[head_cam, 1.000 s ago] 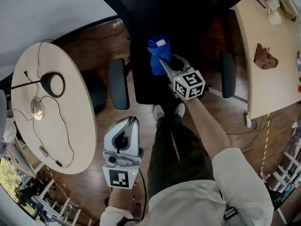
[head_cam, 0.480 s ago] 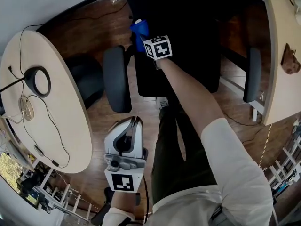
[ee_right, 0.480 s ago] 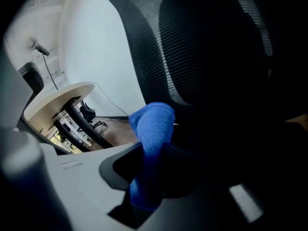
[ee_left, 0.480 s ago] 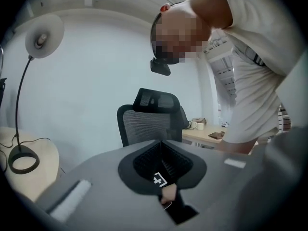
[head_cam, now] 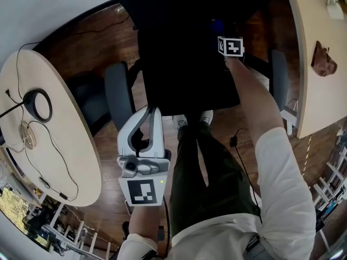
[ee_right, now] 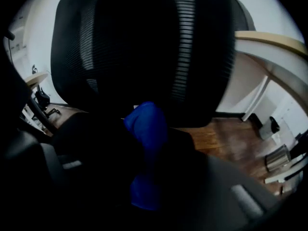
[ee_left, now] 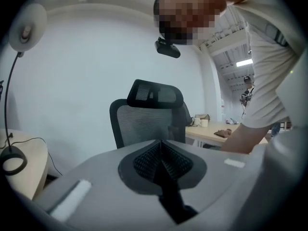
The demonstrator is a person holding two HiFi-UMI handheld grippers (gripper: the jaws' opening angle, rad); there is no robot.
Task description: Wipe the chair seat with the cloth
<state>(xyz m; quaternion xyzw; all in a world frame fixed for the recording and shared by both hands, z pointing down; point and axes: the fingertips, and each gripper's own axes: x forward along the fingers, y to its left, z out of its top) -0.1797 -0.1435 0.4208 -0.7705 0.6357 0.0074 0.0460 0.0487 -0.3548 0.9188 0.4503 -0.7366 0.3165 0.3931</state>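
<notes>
The black chair seat [head_cam: 184, 75] lies in the middle of the head view, very dark. My right gripper [head_cam: 219, 30] reaches over its far right part, marker cube up, shut on the blue cloth [head_cam: 217, 25], which barely shows there. In the right gripper view the blue cloth [ee_right: 146, 129] is bunched between the dark jaws of the right gripper [ee_right: 147, 172], low over the seat, with the mesh chair back [ee_right: 144, 47] behind. My left gripper [head_cam: 145, 124] hangs near my legs, away from the seat. The left gripper [ee_left: 161, 144] is shut on nothing.
Grey armrests [head_cam: 116, 93] [head_cam: 278, 75] flank the seat. A round table [head_cam: 65, 161] with a ring lamp base [head_cam: 35, 104] and cables stands at the left. A wooden desk [head_cam: 306, 91] with a brown object [head_cam: 323, 61] is at the right. My shoes [head_cam: 192, 121] touch the seat's front.
My right gripper has carried the cloth from the seat's far left edge across to its far right side. The left gripper has stayed near my legs.
</notes>
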